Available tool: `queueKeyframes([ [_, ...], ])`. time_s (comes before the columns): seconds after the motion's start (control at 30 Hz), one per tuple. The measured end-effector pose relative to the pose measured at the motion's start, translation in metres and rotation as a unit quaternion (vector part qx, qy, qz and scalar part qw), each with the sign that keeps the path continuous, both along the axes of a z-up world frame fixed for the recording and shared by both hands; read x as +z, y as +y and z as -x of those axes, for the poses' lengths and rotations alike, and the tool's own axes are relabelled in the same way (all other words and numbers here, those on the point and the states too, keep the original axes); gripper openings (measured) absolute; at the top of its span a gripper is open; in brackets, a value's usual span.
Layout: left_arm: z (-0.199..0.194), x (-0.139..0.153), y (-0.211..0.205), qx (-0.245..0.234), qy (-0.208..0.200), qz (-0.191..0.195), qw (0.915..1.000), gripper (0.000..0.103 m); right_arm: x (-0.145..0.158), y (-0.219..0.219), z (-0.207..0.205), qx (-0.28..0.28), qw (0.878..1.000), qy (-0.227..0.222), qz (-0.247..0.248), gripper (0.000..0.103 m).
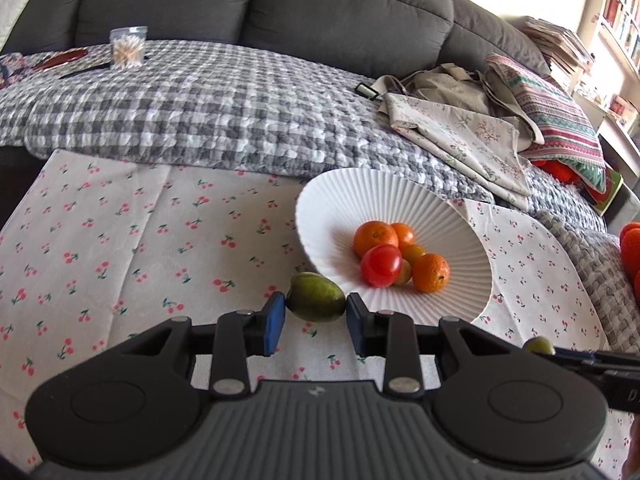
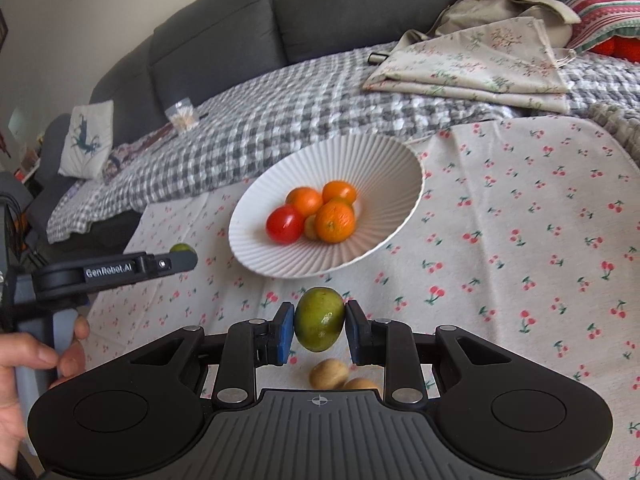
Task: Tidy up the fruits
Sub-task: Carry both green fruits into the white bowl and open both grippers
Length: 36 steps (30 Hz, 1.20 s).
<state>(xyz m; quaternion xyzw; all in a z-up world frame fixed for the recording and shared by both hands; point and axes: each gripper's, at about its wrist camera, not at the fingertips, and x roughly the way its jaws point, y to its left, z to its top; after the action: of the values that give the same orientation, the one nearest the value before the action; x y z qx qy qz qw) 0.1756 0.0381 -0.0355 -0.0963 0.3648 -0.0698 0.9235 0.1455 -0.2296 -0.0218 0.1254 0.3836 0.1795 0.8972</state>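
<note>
right wrist: smooth oval lime pinched

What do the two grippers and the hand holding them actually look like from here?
Both the left gripper and right gripper are black plastic with ribbed grey tops, silver pivot pins and blue pads. White "GenRobot.AI" lettering marks the left one's side. A bare hand grips its grey handle.

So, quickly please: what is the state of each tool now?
Left tool: closed on an oval green fruit.
Right tool: closed on another green oval fruit.
</note>
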Motion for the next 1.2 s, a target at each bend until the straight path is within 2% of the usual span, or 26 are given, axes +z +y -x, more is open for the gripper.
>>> queueKeyframes([
  [0.3,-0.020,-0.007,-0.016,-0.031,-0.020,-0.004,0.9993,0.032,0.006,-0.004,-0.012,-0.018,0.999,-0.032,-0.022,0.026],
  [0.6,-0.034,-0.016,-0.034,-0.069,-0.033,-0.020,0.9969,0.032,-0.005,0.008,-0.040,-0.034,0.998,-0.053,-0.012,0.026],
  [0.7,-0.030,-0.015,-0.045,-0.095,-0.048,-0.021,0.9941,0.032,-0.008,0.006,-0.049,-0.045,0.997,-0.055,-0.010,0.026],
  [0.83,-0.027,-0.017,-0.067,-0.129,-0.062,-0.053,0.9883,0.032,-0.013,0.002,-0.061,-0.059,0.997,-0.053,-0.012,0.026],
  [1.03,-0.028,-0.028,-0.080,-0.135,-0.060,-0.083,0.9855,0.034,-0.023,0.009,-0.070,-0.057,0.997,-0.049,0.006,0.027],
  [1.13,-0.026,-0.028,-0.081,-0.128,-0.066,-0.097,0.9847,0.042,-0.026,0.012,-0.072,-0.057,0.997,-0.048,0.011,0.030],
  [1.2,-0.025,-0.025,-0.079,-0.123,-0.072,-0.095,0.9852,0.043,-0.026,0.013,-0.071,-0.061,0.997,-0.049,0.018,0.031],
])
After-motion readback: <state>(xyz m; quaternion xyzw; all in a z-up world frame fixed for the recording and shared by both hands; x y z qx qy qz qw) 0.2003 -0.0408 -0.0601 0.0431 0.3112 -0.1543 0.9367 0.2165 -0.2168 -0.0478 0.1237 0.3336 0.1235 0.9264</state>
